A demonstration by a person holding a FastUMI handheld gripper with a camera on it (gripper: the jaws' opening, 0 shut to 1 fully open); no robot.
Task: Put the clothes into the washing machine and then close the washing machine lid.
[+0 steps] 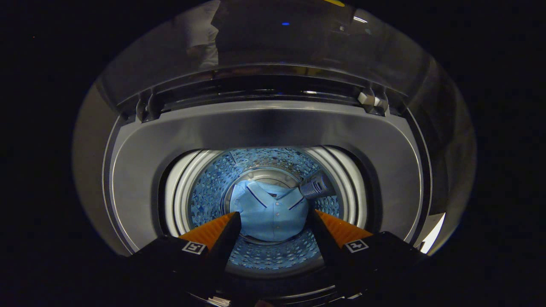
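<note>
Landmark: drum [204,192], seen from straight above through the washer's top opening.

Left of the drum mouth: grey top deck [136,170] and the left lid hinge [143,111]. Lid [298,47] stands raised behind the opening, glossy, with reflections on it.

Centre: shirt [271,213], light blue, buttoned, collar visible, lies folded on the drum floor. It is deep inside the drum, well below the rim, and nothing is holding it.

Hand-held gripper [273,232] hangs above the drum mouth with its fingers spread wide apart and empty. The shirt shows in the gap between them but far below; no contact.

Right of the shirt: a ribbed grey part [316,186] on the drum wall, probably a lint filter, can't confirm. Further right: right lid hinge [373,100].

Status, my read:
- Shirt loaded, so the first half looks done, at least for this garment. Can't tell if more clothes are waiting outside.
- Lid not closed yet. That's the remainder.
- Next move likely calls for pulling up clear of the opening, reaching the lid's edge behind the drum, and swinging it down.
- Risk: glossy lid may slip in the fingers.
</note>
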